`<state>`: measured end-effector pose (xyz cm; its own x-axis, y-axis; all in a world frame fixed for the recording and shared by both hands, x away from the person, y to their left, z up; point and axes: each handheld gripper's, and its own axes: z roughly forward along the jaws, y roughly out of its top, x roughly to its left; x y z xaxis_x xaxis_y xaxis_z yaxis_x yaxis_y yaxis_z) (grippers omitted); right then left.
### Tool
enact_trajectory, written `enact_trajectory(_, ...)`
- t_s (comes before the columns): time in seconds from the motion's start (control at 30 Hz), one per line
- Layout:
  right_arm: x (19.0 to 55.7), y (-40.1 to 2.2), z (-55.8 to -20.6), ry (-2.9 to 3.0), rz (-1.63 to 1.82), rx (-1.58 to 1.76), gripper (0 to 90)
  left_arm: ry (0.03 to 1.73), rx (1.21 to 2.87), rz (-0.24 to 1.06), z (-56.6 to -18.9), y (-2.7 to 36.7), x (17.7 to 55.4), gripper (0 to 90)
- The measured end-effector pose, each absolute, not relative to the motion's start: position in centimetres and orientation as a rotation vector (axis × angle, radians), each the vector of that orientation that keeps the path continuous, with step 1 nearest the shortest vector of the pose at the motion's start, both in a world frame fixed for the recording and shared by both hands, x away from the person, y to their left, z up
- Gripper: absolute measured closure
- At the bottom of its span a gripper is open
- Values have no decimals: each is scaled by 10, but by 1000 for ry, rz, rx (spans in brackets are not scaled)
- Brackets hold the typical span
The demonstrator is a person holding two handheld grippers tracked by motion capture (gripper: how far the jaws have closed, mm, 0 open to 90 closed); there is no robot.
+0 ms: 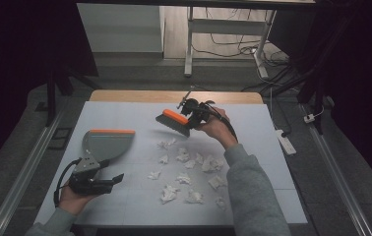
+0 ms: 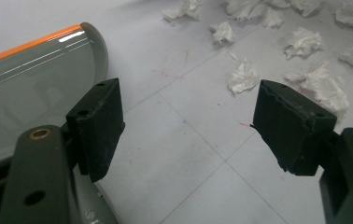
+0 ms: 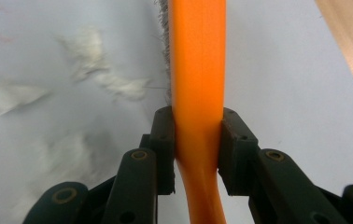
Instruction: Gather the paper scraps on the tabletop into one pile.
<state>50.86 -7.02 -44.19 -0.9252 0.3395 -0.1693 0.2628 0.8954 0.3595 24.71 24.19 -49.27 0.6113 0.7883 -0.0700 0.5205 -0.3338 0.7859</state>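
Dustpan [image 1: 106, 143] first: the grey pan with an orange lip lies on the white table [image 1: 125, 113] at the left, and its scoop looks bare in both the high view and the left gripper view, where its curved wall sits just beside the left-hand jaw. Crumpled paper scraps [image 1: 189, 172] lie scattered over the middle of the table, well apart from the pan, none inside it. The left gripper [image 1: 106, 179] rests low at the near left, in the person's left hand [image 1: 76, 196], jaws spread wide with nothing between them; its own view shows bare tabletop in the gap and scraps farther off. The right gripper [image 1: 190, 114] is held up over the far middle of the table by the right hand [image 1: 216, 129], clamped on the orange handle of a brush [image 1: 174, 122]. Its own view shows both pads pressed against the handle's sides, grey bristles along the left edge, and blurred scraps on the table below. From above, the brush tilts, bristles down, over the table just beyond the scraps, casting a shadow; whether they touch it I cannot tell.
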Motion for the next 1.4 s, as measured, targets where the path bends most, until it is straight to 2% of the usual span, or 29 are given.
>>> enact_trajectory(0.23,506,-53,-452,2888,456,378,701,1033,2012,408,-493,243,248,252)
enact_trajectory(0.43,481,-45,-451,2924,340,248,702,1033,2012,410,-493,243,247,252)
enact_trajectory(0.63,451,-56,-446,3003,295,193,701,1032,2013,410,-493,243,247,252)
enact_trajectory(0.87,449,-69,-419,2910,540,274,700,1037,2011,411,-493,243,247,252)
enact_trajectory(1.1,452,-69,-414,2908,631,374,700,1037,2014,410,-493,244,248,252)
enact_trajectory(1.4,435,-42,-412,2975,789,465,700,1038,2015,413,-493,243,248,252)
